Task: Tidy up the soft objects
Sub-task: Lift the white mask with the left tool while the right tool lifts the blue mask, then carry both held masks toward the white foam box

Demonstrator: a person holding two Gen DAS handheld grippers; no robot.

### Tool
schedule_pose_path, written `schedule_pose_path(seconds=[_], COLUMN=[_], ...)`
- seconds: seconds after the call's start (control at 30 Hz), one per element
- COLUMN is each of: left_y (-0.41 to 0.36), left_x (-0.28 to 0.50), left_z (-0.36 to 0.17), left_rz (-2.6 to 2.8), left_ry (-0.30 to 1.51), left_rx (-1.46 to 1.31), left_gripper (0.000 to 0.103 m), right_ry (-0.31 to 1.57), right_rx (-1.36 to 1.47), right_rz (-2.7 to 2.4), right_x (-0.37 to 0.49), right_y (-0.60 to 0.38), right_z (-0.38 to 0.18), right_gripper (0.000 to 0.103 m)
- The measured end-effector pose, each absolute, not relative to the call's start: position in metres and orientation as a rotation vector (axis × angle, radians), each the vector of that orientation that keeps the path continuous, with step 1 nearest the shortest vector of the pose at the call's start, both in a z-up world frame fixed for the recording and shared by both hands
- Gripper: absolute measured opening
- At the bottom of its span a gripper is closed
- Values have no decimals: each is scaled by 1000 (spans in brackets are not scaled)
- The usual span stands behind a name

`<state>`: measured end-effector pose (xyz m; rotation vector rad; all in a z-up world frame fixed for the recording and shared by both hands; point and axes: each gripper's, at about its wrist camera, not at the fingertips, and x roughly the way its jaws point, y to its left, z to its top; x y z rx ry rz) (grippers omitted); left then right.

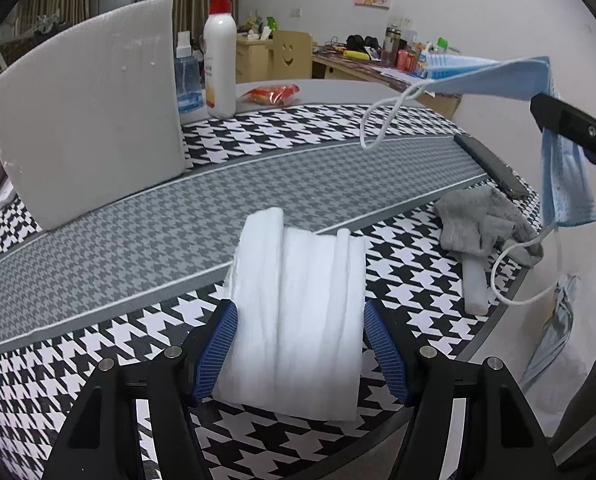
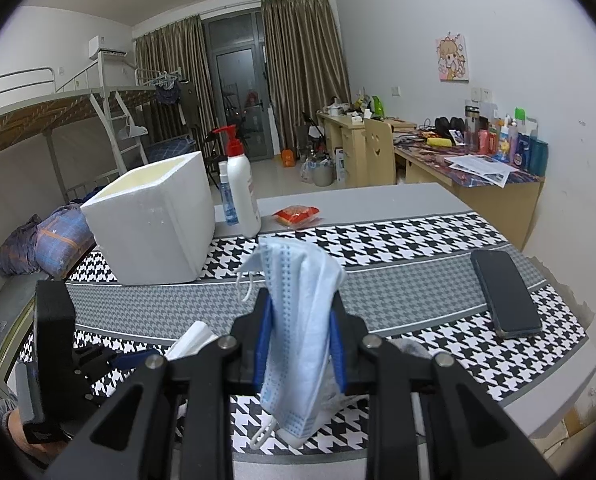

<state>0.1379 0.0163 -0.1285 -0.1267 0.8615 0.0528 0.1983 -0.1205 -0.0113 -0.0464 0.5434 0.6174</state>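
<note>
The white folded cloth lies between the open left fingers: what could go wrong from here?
1. The white folded cloth is loosely layered, so the left fingers may pinch only some layers and it may unfold.
2. The face mask hangs from the right gripper; its ear loop dangles near the grey sock and might snag.

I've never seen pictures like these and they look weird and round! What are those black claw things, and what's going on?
A person holds a pair of black tongs in each hand, and each carries a camera with a round, bulging lens. One picture looks along the left tongs, open around a folded white cloth lying on the checked tablecloth. The other looks along the right tongs, squeezing a blue face mask. Also on the table: a grey sock, a phone, a white foam box and a pump bottle.
</note>
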Motion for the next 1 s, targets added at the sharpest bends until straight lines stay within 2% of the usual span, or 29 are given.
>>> schedule_pose_path(seconds=[0.27, 0.37, 0.4, 0.43, 0.53, 1.0], left_y=[13, 14, 17, 18, 19, 32], left_x=[139, 138, 137, 137, 135, 119], left_z=[-133, -133, -132, -132, -132, -78], left_rz=[105, 121, 132, 140, 121, 46], left_ry=[874, 870, 868, 867, 860, 714], left_rx=[-69, -57, -59, -57, -62, -99], left_gripper=[50, 31, 19, 13, 6, 5], right_ry=[544, 545, 546, 544, 540, 520], right_rx=[-52, -52, -52, -52, -57, -56], right_rz=[610, 609, 610, 612, 616, 637], right_x=[197, 197, 197, 197, 195, 190], right_y=[-121, -120, -120, -120, -118, -105], right_z=[-12, -12, -12, -12, -11, -5], right_gripper=[30, 30, 30, 30, 30, 30])
